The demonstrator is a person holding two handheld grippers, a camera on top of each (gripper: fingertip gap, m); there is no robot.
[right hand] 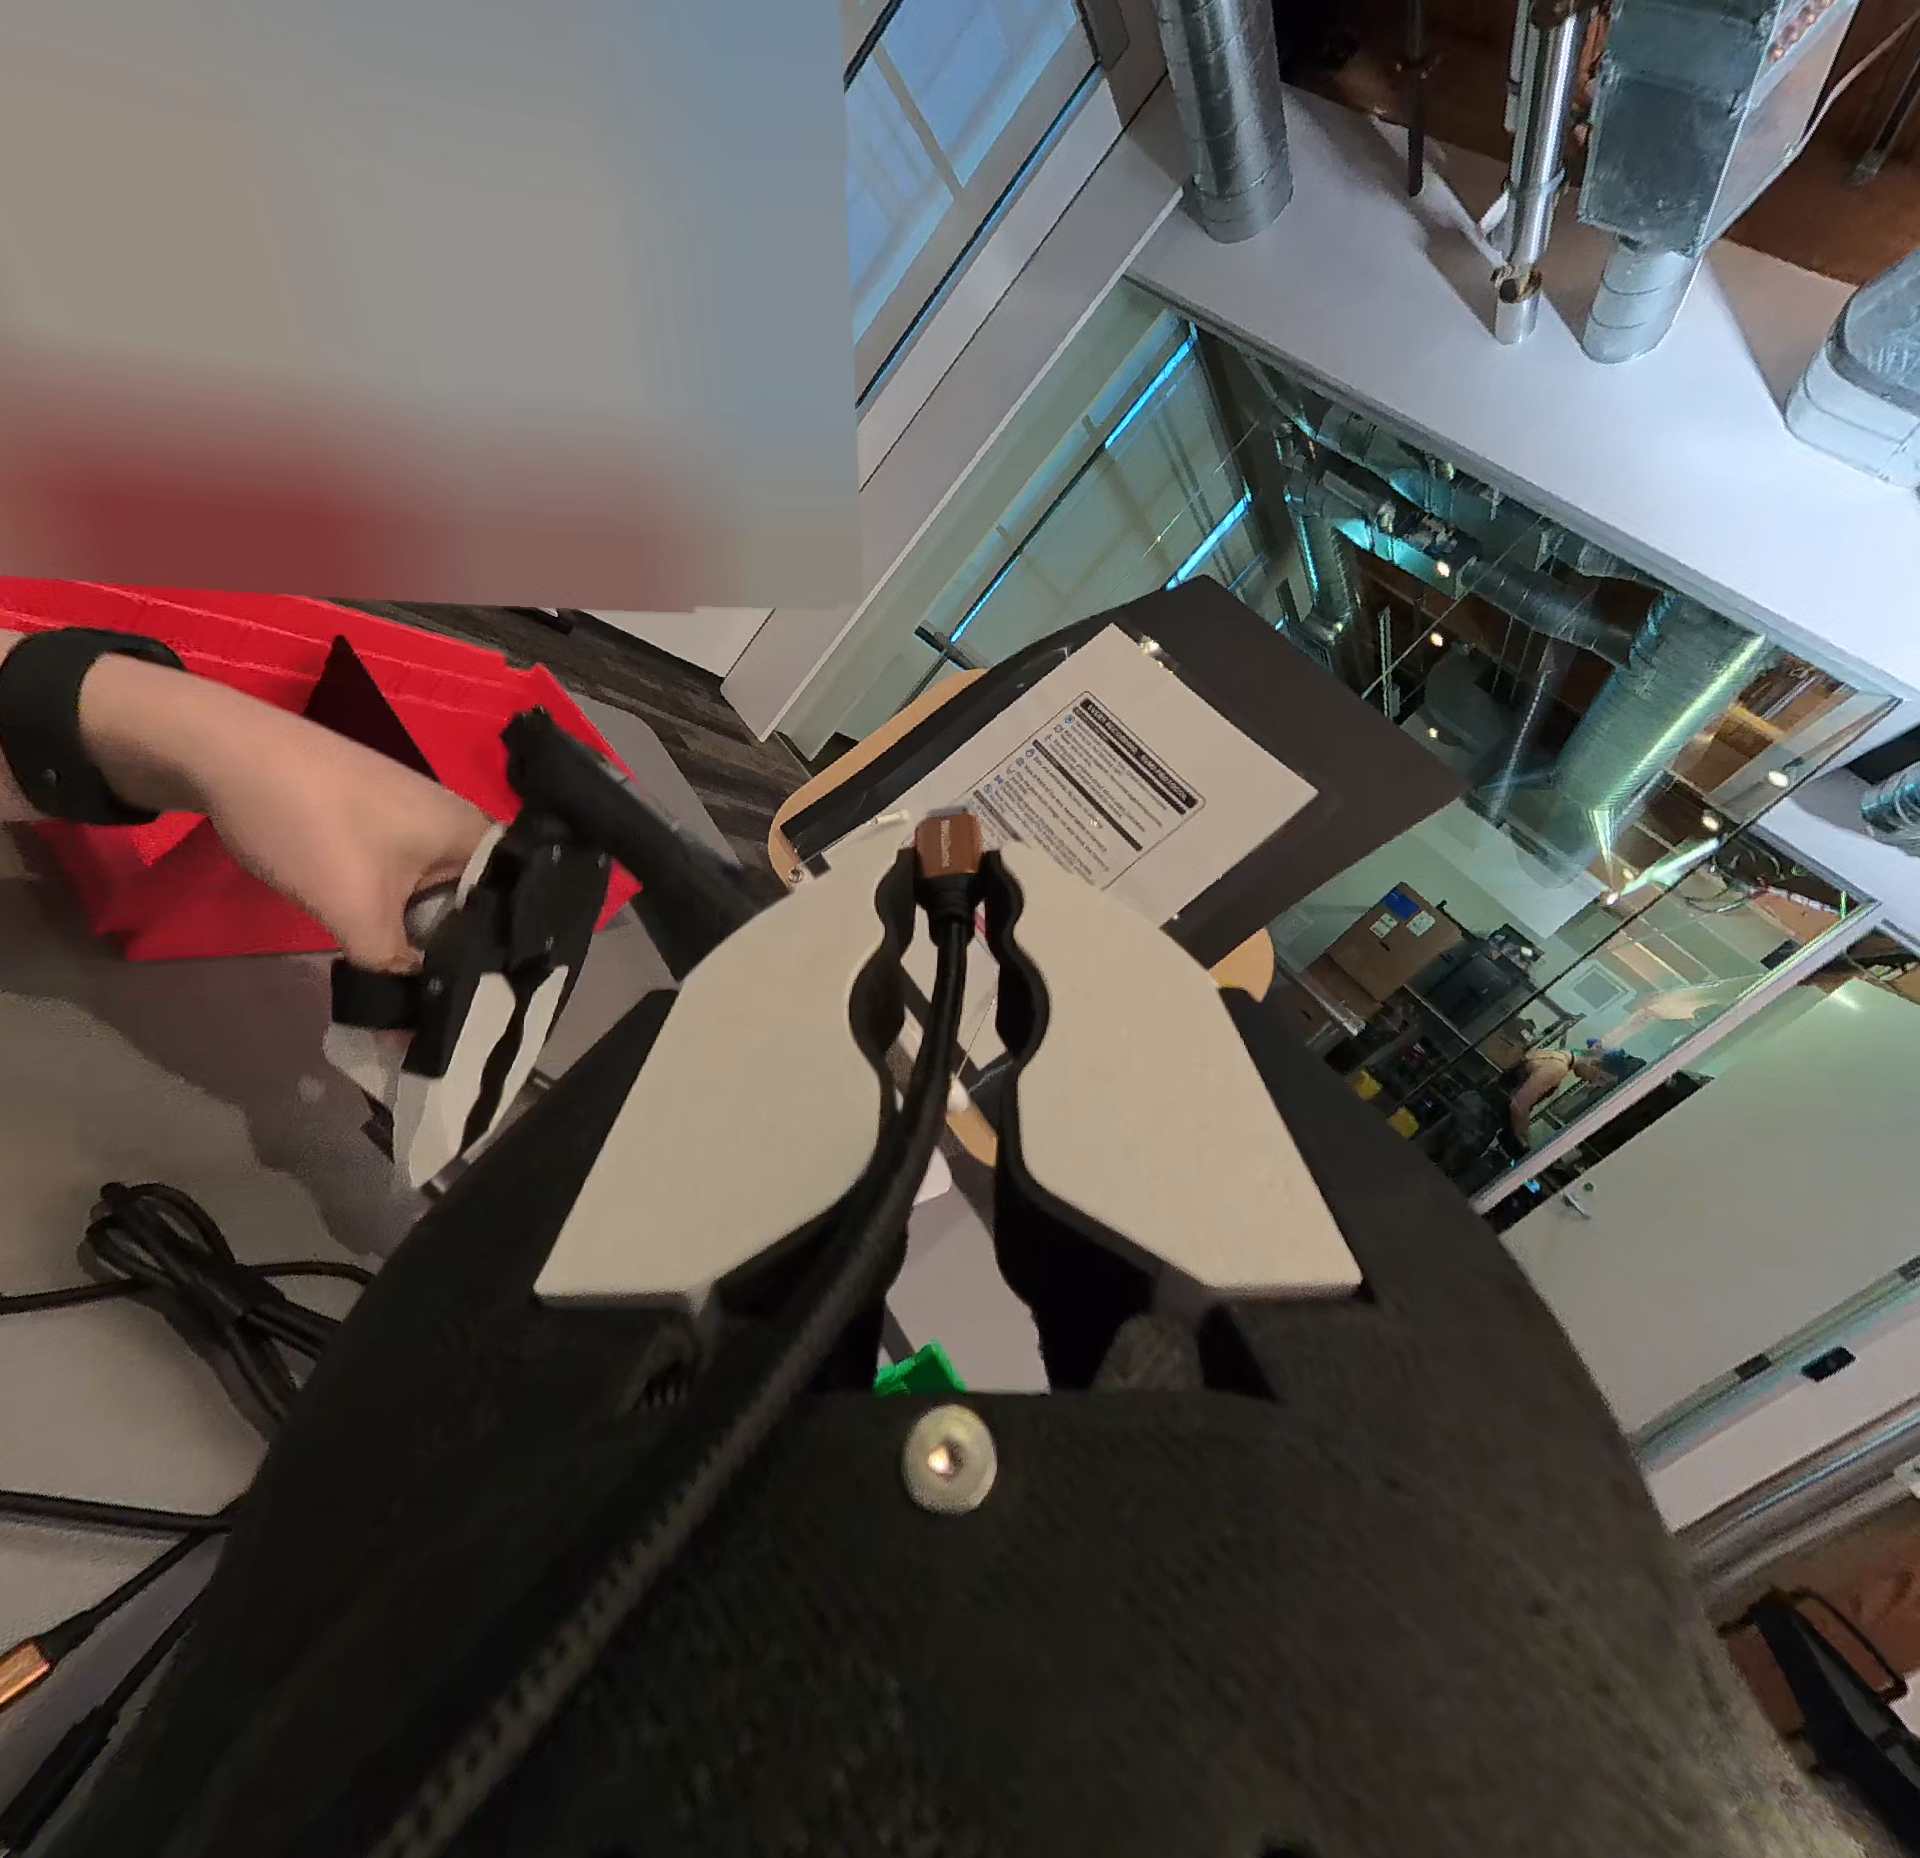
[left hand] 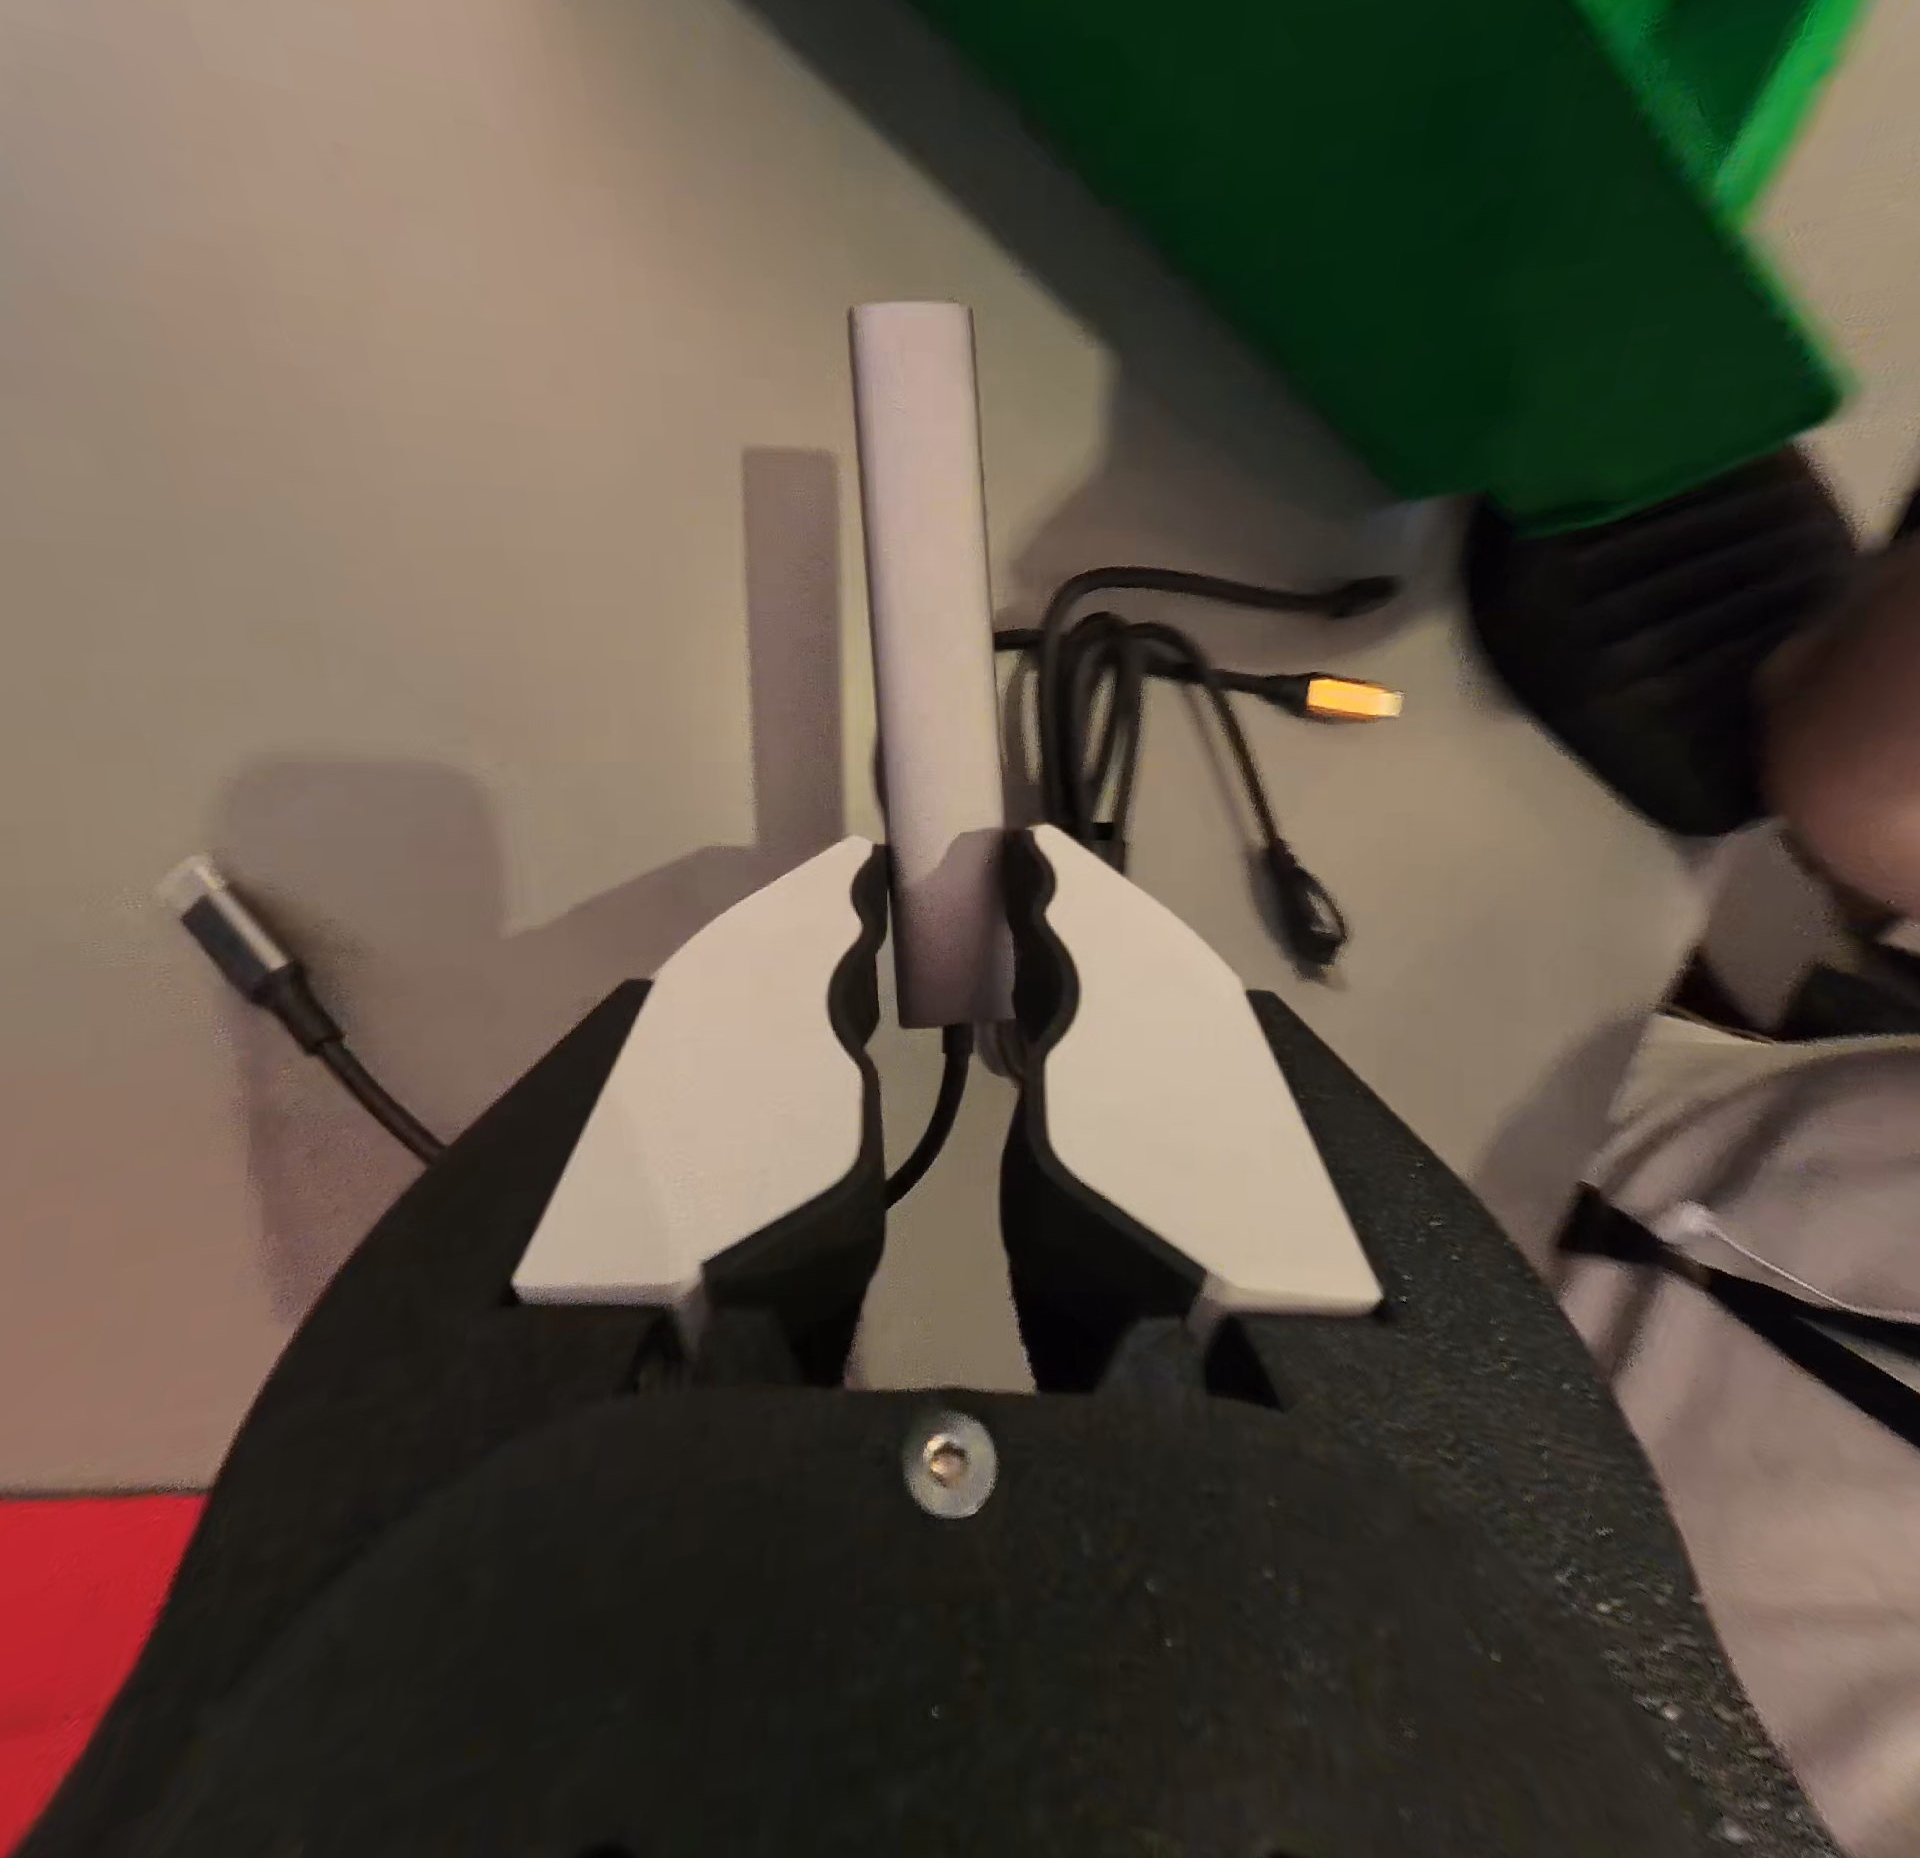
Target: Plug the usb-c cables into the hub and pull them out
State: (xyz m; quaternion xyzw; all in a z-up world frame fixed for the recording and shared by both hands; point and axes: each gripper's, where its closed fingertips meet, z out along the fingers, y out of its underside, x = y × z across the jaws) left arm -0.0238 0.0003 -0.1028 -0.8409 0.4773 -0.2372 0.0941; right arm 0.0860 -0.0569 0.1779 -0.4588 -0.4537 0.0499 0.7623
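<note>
Two grippers, both clamped on something. Left wrist view clutter: green box (left hand: 1403, 208) filling 1 o'clock, red patch (left hand: 83, 1642) at 8 o'clock, grey table (left hand: 364, 458) underneath, blurred dark shape and grey fabric at 3 to 4 o'clock, too smeared to name. Loose black cable bundle (left hand: 1101, 707) lies on the table just behind the hub, one orange-tipped plug (left hand: 1351, 699) sticking out toward 3 o'clock, another dark plug at 4 o'clock. Separate silver-tipped cable (left hand: 223, 920) lies at 9 o'clock, apart from the rest.

Left gripper (left hand: 948, 873) is closed on the hub (left hand: 925, 603): slim grey bar, upright, pointing to 12 o'clock, lower end pinched between the white fingers (left hand: 727, 1081). Thin black lead leaves its bottom end. Ports not visible.

Right gripper (right hand: 948, 873) pinches a usb-c cable (right hand: 940, 977) just behind its copper-brown plug (right hand: 945, 842), held up off the table, plug pointing to 12 o'clock. Plug tip is blurred. Left gripper's holder, a hand (right hand: 343, 832) with black wristband, sits at 9 o'clock before a red bin (right hand: 208, 655). Cable bundle at 8 o'clock is cut off by the frame edge.
</note>
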